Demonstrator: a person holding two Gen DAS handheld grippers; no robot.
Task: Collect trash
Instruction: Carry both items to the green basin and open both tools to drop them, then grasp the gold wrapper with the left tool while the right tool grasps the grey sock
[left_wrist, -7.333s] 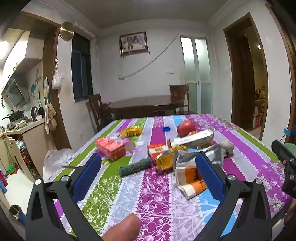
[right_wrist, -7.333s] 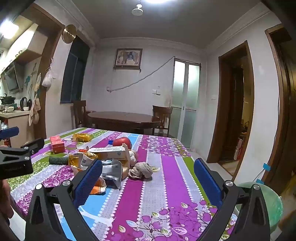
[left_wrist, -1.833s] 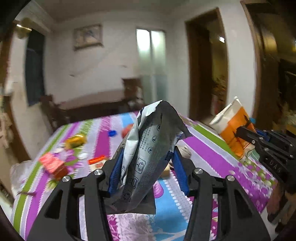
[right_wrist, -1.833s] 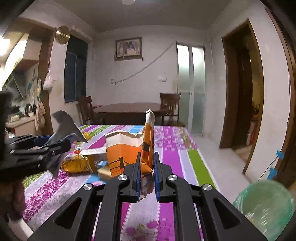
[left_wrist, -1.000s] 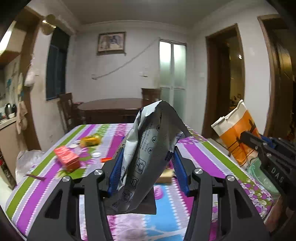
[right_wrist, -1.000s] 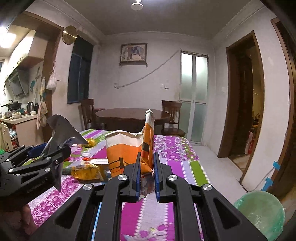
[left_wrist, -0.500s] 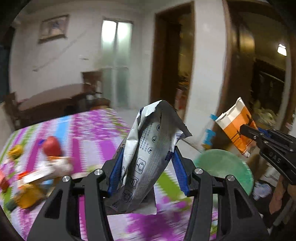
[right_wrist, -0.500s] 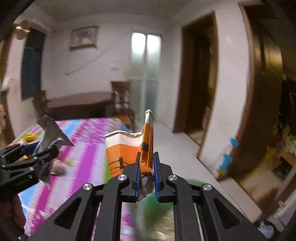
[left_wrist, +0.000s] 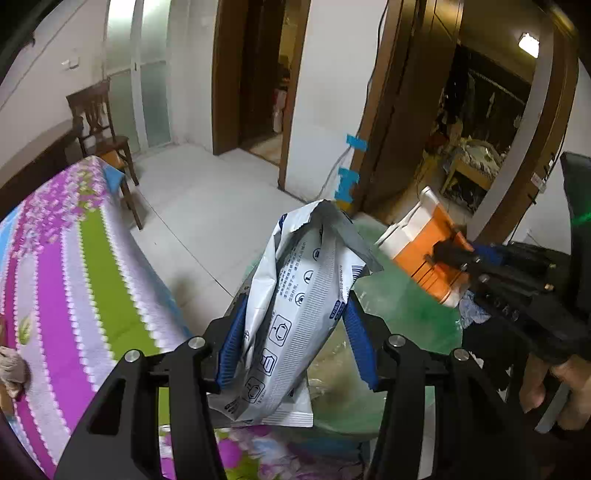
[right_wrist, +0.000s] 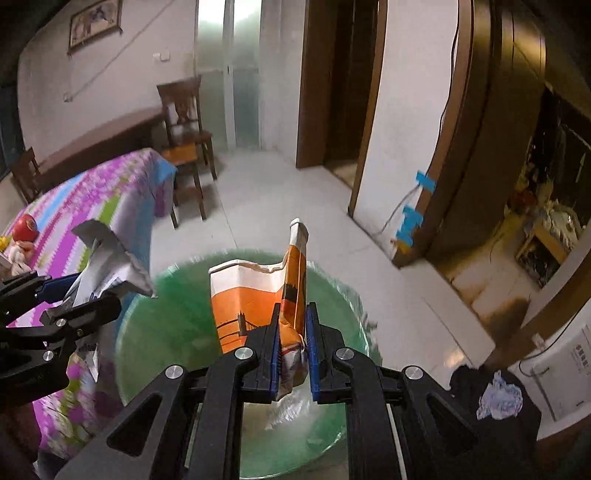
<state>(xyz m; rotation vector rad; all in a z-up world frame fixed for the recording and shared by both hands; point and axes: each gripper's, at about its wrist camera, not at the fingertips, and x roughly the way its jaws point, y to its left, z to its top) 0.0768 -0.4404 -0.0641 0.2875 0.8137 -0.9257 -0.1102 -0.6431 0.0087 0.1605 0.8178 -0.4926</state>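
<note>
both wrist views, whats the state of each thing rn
left claw: shut on silver bag
silver bag: torn open, held upright
right claw: shut on orange bag
orange bag: torn open, crumpled, over the bin
bin: open, green liner
apple: on table

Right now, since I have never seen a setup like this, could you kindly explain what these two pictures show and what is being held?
There is no robot here: a person carries a hand-held two-finger gripper in each hand, and each gripper has a wide-angle camera looking along its fingers. One picture is from the left gripper, which is shut on a silver foil packet. The other is from the right gripper, shut on an orange and white packet. Both hang above a bin lined with a green bag, beside a table with a striped floral tablecloth. A red apple is on the table.
</note>
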